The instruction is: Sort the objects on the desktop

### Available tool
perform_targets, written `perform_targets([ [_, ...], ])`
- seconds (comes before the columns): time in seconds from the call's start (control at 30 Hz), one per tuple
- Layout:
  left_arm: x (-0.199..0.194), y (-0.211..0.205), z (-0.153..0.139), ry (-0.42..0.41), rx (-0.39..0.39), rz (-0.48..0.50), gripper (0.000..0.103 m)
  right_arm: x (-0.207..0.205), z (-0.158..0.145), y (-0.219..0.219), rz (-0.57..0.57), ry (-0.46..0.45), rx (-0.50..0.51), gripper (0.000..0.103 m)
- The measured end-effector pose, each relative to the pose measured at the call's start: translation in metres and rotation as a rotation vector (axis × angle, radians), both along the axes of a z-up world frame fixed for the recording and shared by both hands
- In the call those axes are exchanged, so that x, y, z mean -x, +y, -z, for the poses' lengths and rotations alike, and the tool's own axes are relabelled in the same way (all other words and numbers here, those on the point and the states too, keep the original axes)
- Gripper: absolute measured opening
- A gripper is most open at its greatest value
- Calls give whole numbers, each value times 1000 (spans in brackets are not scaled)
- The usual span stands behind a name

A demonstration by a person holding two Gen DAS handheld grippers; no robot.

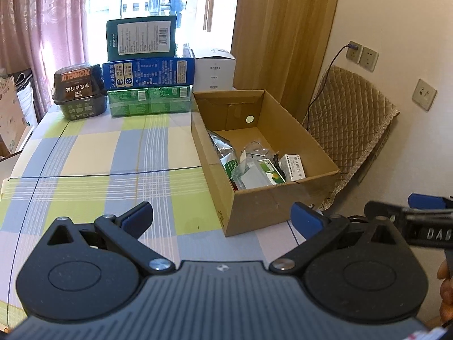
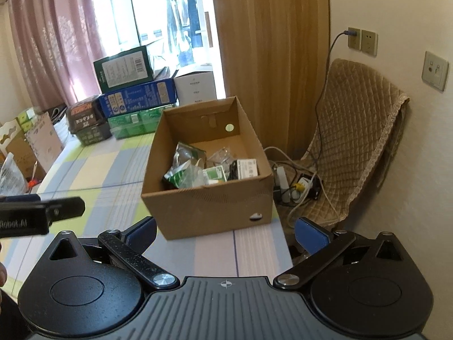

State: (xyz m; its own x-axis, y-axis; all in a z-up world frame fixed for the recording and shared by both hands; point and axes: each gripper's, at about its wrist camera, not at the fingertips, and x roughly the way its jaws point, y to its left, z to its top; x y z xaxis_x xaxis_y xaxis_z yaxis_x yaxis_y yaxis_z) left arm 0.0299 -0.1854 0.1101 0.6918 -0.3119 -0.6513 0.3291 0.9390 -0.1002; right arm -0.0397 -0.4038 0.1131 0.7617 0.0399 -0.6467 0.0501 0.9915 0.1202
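The left gripper (image 1: 222,221) and right gripper (image 2: 225,233) both have fingers spread wide, holding nothing. The cardboard box (image 1: 286,198) sits on the table's (image 1: 85,155) right side, with packets (image 2: 184,170) inside.

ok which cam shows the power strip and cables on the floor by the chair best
The right wrist view. It looks past the cardboard box and the table edge to the power strip and its tangled cables beside the chair. In the left wrist view the box and table hide that floor area; only the chair shows.

Brown cardboard box (image 1: 271,204), checked tablecloth (image 1: 99,155)
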Motion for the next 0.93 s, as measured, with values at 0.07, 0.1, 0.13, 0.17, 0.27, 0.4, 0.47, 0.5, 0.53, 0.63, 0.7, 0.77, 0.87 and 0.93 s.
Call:
perform_targets([
  [0.07,5,2,-3,0,2,-6,102,5,-2,2,2,-3,9,101],
  [0.1,7,3,-3,1,6,-8,102,7,-3,3,0,-5,14,101],
  [0.13,9,3,-4,1,9,-7,102,9,-3,4,-2,-7,19,101],
  [0.17,11,3,-5,3,10,-8,102,9,-4,5,-3,-8,22,101],
  [0.27,17,1,-7,-14,-10,-28,102,10,-6,6,-3,-11,30,101],
  [0.4,19,1,-7,-10,1,-31,102,10,-6,7,-6,-9,30,101],
  [0.47,19,1,-7,-8,2,-31,102,10,-6,8,-10,-11,29,101],
  [0.5,19,1,-7,-9,-1,-32,102,10,-6,9,-11,-11,30,101],
  [0.53,19,1,-6,-8,-3,-33,102,9,-7,9,-11,-11,30,101],
  [0.63,18,1,-6,-5,0,-32,102,9,-7,10,-12,-11,29,101],
  [0.7,18,0,-5,-8,-2,-30,102,9,-7,11,-12,-11,29,101],
  [0.77,18,0,-5,-6,-3,-29,102,9,-7,11,-12,-13,32,101],
  [0.87,19,-1,-5,-4,1,-27,102,8,-6,12,-8,-13,33,101],
  [0.93,19,-1,-5,-3,5,-26,102,9,-6,12,-7,-13,31,101],
])
